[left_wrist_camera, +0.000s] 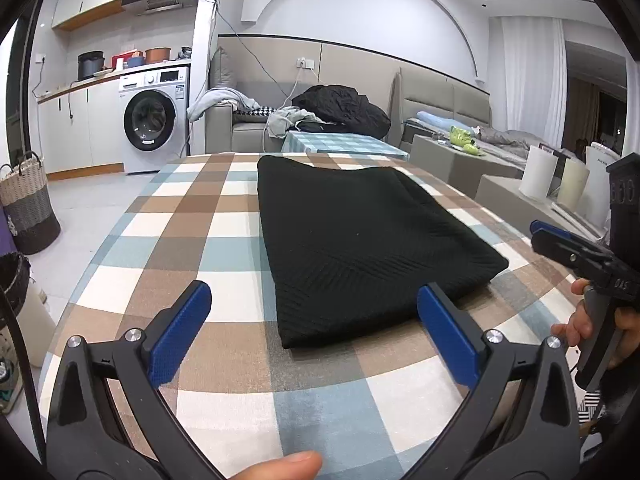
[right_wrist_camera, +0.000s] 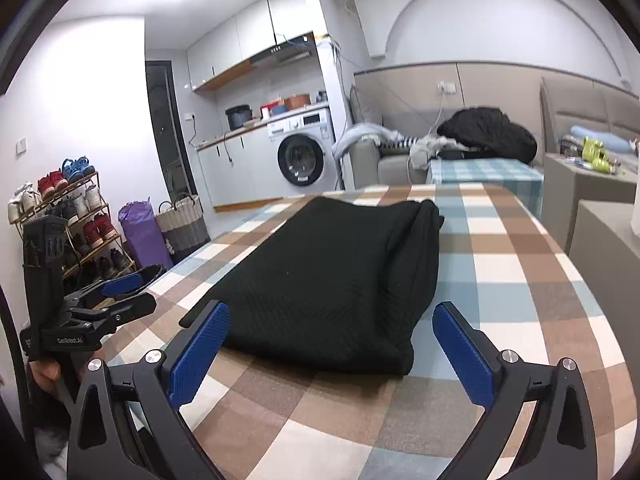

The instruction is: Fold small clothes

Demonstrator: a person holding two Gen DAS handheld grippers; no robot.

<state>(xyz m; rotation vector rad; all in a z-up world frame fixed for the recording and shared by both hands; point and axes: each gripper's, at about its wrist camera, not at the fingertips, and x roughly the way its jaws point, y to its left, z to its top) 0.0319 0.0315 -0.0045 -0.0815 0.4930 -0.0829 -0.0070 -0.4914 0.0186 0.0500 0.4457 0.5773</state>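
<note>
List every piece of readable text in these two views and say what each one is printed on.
"GenRobot.AI", as best it reads, small: on the black body of the left gripper, right wrist view.
"DAS", cut off at the frame edge: on the right gripper, left wrist view.
Washing machine panel, display and door sticker: too small to read.
White canister label: blurred.

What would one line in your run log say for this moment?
black garment: folded, flat on checked tablecloth | left gripper: open, empty | right gripper: open, empty
</note>
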